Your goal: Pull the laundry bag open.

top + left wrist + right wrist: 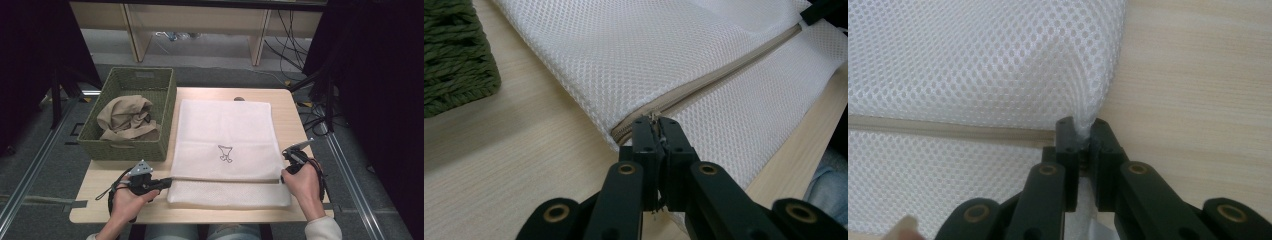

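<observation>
A white mesh bag (225,135) lies flat on the wooden table (287,107), with a small line drawing on it. A beige zipper (714,75) runs across the bag near its front edge. My left gripper (167,183) sits at the zipper's left end. In the left gripper view its jaws (656,125) are shut on the zipper pull. My right gripper (284,172) is at the bag's right edge. Its jaws (1081,127) pinch a fold of the white mesh (973,60) just above the zipper (948,129).
A green woven basket (127,150) stands at the table's left, touching the bag's side, with a crumpled beige cloth (125,117) inside. The table's front edge is close behind both hands. Cables and shelf legs lie on the floor beyond.
</observation>
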